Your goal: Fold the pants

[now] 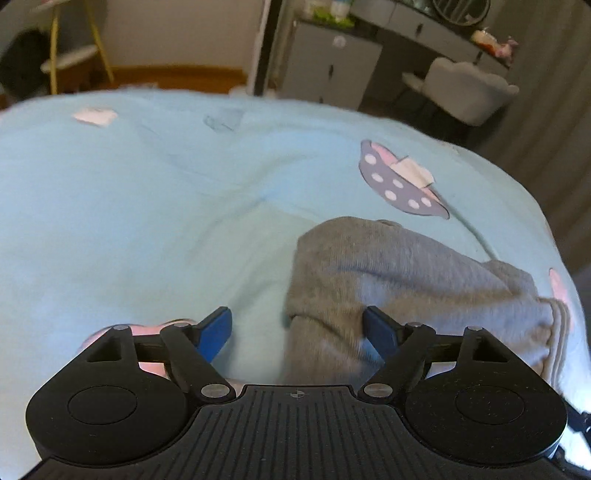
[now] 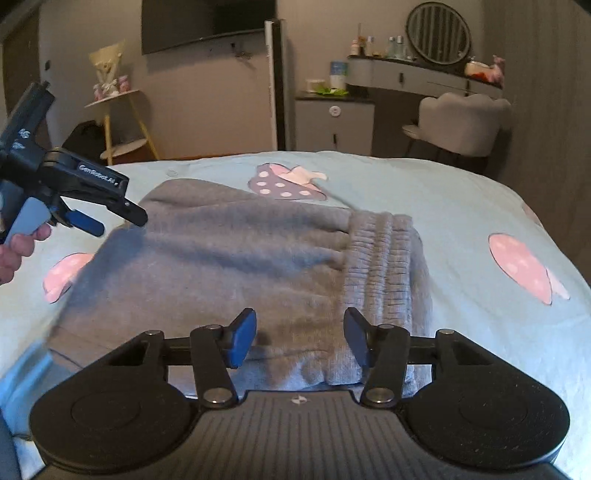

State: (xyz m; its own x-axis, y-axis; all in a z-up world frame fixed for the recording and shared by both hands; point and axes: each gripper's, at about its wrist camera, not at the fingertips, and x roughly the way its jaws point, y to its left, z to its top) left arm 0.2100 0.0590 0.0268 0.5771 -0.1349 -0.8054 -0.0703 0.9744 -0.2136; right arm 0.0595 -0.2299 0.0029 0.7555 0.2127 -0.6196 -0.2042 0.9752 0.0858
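Grey sweatpants lie folded in a flat bundle on the light blue bed cover, their ribbed waistband at the right end. My right gripper is open and empty, just above the near edge of the pants. My left gripper is open and empty over the left end of the pants. It also shows at the left of the right wrist view, held in a hand above the pants' left end.
The bed cover has pink and purple mushroom prints. Beyond the bed stand a grey chair, a vanity with a round mirror, a grey cabinet and a yellow-legged shelf.
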